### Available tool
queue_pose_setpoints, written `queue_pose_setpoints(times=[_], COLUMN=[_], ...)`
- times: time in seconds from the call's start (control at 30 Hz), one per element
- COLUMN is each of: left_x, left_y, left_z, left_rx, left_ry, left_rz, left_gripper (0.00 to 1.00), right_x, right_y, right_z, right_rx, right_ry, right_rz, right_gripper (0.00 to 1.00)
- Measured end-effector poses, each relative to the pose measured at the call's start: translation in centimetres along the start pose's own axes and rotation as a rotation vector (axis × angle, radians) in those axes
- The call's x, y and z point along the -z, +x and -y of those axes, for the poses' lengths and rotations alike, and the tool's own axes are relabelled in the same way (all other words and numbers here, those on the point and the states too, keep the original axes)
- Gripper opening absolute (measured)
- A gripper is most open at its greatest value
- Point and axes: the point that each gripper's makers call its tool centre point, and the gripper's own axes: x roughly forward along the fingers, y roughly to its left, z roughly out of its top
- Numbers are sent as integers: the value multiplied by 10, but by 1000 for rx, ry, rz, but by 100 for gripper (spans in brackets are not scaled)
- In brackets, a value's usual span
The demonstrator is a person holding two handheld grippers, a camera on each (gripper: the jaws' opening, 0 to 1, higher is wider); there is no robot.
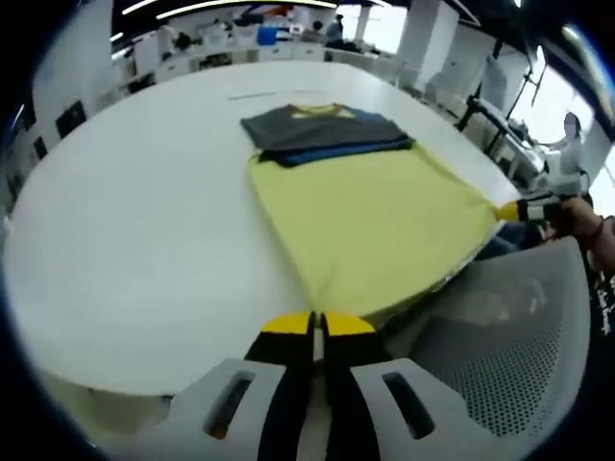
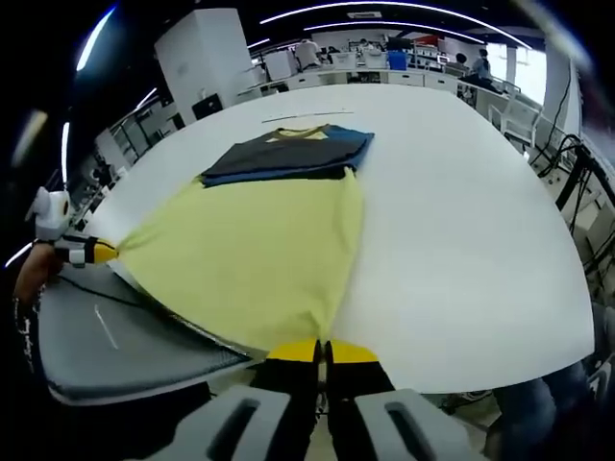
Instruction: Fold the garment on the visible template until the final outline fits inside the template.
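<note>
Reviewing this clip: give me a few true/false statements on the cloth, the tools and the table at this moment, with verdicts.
1. The left tool is shut on a corner of the yellow garment. True.
2. The right tool hangs open above the table. False: it is shut on the garment's other near corner.
3. A dark folded garment lies at the far end of the yellow one. True.
4. The yellow garment is already folded into a small square. False: it is stretched out flat between both tools.
5. The white table is rectangular with sharp corners. False: its edge is rounded.
</note>
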Motion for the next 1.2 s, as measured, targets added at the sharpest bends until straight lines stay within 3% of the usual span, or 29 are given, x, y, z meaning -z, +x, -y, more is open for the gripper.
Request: queue_pose_setpoints(times=[0.2, 0.83, 1.2], left_x=[5, -2, -34], left_y=[-7, -46, -60], left_z=[4, 18, 19], left_rx=[18, 36, 29], left_ry=[23, 17, 37], left_rz=[-12, 15, 83], left_gripper=[0, 0, 0], right_x=[6, -1, -38], right_y=[-6, -39, -57], right_z=[-3, -10, -8], right_rx=[-5, -1, 9], right_ry=[0, -5, -27], right_rz=[-4, 15, 99], right_gripper=[0, 0, 0])
